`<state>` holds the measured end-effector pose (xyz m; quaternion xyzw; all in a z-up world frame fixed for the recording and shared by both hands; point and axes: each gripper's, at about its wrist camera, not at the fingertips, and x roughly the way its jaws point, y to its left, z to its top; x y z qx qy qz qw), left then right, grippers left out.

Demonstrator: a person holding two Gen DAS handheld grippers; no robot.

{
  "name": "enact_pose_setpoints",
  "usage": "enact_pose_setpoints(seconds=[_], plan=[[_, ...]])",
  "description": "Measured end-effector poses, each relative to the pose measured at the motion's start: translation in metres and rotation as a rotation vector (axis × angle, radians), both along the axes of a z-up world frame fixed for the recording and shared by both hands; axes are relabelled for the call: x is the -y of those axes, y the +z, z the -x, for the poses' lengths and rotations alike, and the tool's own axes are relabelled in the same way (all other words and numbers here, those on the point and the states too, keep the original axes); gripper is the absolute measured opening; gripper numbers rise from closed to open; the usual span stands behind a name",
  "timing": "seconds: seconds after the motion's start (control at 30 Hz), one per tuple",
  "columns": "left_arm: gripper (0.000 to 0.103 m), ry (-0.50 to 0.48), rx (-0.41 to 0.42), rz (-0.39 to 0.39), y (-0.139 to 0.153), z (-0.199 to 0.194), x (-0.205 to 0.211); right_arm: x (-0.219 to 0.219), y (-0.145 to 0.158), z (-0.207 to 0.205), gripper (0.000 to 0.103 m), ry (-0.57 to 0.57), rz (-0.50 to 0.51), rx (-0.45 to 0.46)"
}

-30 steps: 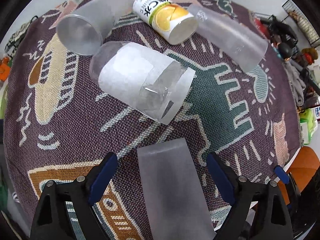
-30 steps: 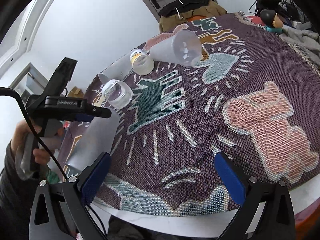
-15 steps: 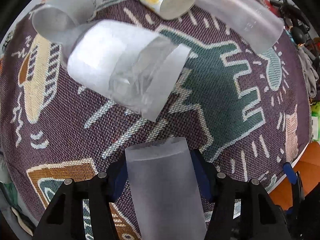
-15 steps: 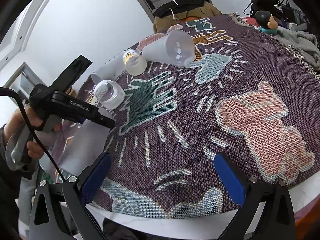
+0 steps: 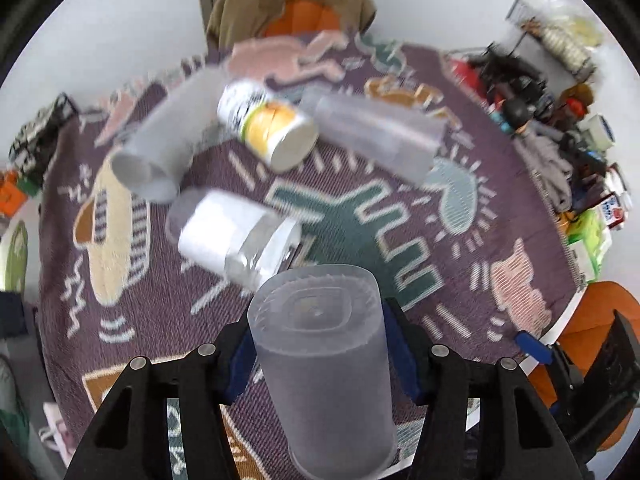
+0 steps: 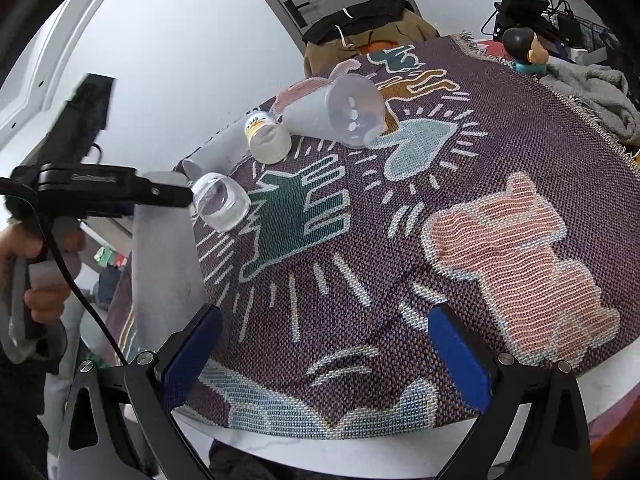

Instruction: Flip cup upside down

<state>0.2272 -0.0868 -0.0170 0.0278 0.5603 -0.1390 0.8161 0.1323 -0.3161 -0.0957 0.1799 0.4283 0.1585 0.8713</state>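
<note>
Across the desk [image 6: 540, 128] lay a patterned blanket with a few cups on their sides. Left tool [image 5: 316, 344] was clamped on the frosted cup [image 5: 324, 364], held up near the front edge, so mid-flip probably; next it needs setting down rim-first. Right tool [image 6: 324, 356] hung wide, holding nothing.

The print on the yellow-and-white can [image 5: 269, 125] is too blurred to read. The white lettering on the left gripper's [image 6: 120, 196] black body is also illegible.
</note>
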Motion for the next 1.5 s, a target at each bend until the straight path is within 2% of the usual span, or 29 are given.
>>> enact_pose_setpoints(seconds=[0.23,0.43,0.6,0.7,0.97,1.33,1.4,1.47,1.5], plan=[[0.059,-0.042,0.168,0.010,0.021,0.014,0.015,0.009,0.003,-0.001,0.103,-0.034,-0.008,0.004],[0.059,-0.084,0.349,0.048,0.037,0.035,0.025,0.017,0.006,-0.001,0.103,-0.070,-0.011,0.012],[0.059,-0.125,0.539,0.035,0.037,0.060,0.036,0.022,0.006,0.001,0.103,-0.083,-0.006,0.010],[0.059,-0.145,0.611,0.039,0.032,0.070,0.042,0.026,0.005,0.003,0.103,-0.088,-0.004,0.001],[0.059,-0.148,0.666,0.049,0.013,0.069,0.044,0.029,0.005,0.006,0.103,-0.101,0.022,0.003],[0.061,-0.159,0.700,-0.017,-0.013,0.073,0.058,0.026,-0.002,0.004,0.103,-0.100,0.041,-0.006],[0.065,-0.145,0.670,-0.018,-0.013,0.069,0.056,0.027,-0.003,0.004,0.103,-0.101,0.041,-0.008],[0.078,-0.129,0.654,-0.011,-0.012,0.067,0.053,0.028,-0.004,0.003,0.103,-0.102,0.039,-0.010],[0.081,-0.123,0.660,-0.004,-0.011,0.068,0.050,0.028,-0.004,0.003,0.103,-0.102,0.037,-0.009]])
